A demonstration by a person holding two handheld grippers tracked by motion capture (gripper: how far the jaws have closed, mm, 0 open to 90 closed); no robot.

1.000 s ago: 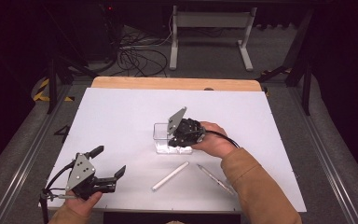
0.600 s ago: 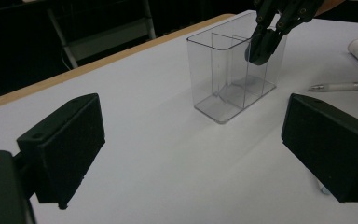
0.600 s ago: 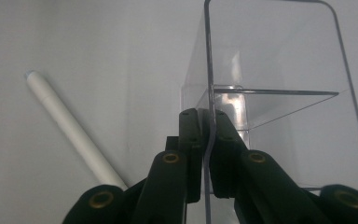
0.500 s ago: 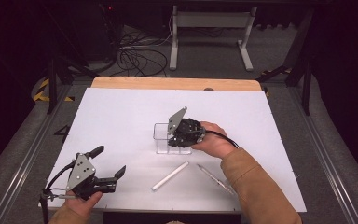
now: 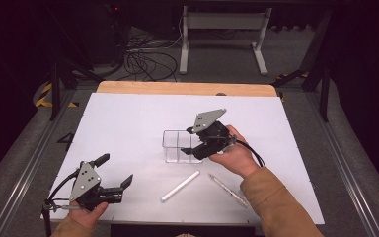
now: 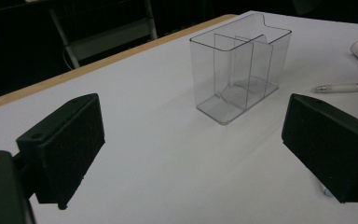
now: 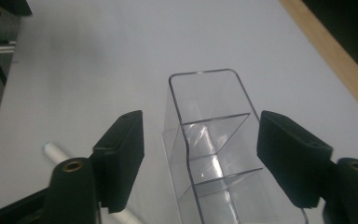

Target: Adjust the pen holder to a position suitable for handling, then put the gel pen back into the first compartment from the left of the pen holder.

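A clear plastic holder (image 5: 180, 146) with inner dividers stands upright near the middle of the white worktop (image 5: 128, 123), and everything else is placed here by reference to it. The right hand-held gripper (image 5: 200, 148) sits just at the holder's right end, carried by a hand (image 5: 234, 155) in a tan sleeve (image 5: 276, 207). Its jaws have just been opening: in the right gripper view they stand well apart on either side of the holder (image 7: 214, 154), with a gap between each pad and the clear walls, so nothing is clamped. The holder's compartments look bare in that view. The left hand-held gripper (image 5: 113, 186) rests low on the worktop, well apart from the holder toward the near left corner; its jaws are spread wide with only bare worktop between them, and the left gripper view looks across at the holder (image 6: 237, 70) from a distance. A white marker (image 5: 180, 186) lies flat just in front of the holder, on the person's side. A slim pen (image 5: 228, 190) lies flat near it, in front of the holder and to its right, beside the tan sleeve.
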